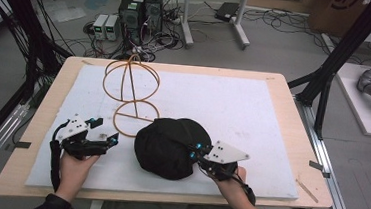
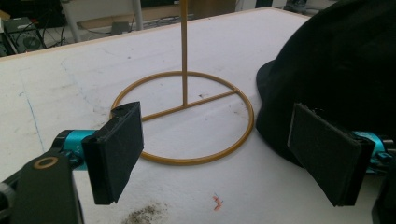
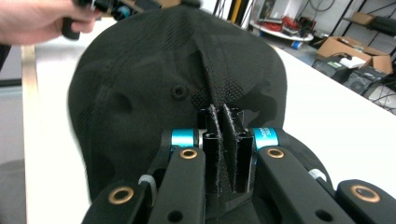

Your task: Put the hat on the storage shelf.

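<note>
A black cap (image 1: 170,146) lies on the white mat near the front middle. My right gripper (image 1: 194,150) is shut on a fold of the cap's fabric (image 3: 219,100) at its right side; the pinched ridge runs up between the two pads. My left gripper (image 1: 106,131) stands open to the left of the cap, its pads (image 2: 116,147) wide apart with nothing between them. A gold wire hat stand (image 1: 132,88) rises behind them, its ring base (image 2: 187,116) flat on the mat just beyond the left gripper, the cap (image 2: 336,70) to its right.
The white mat (image 1: 253,115) covers most of a wooden table (image 1: 284,92). Computer boxes and tangled cables sit on the floor beyond the far edge. Black frame posts stand at both sides. A small dark smudge and an orange mark (image 2: 217,201) lie on the mat.
</note>
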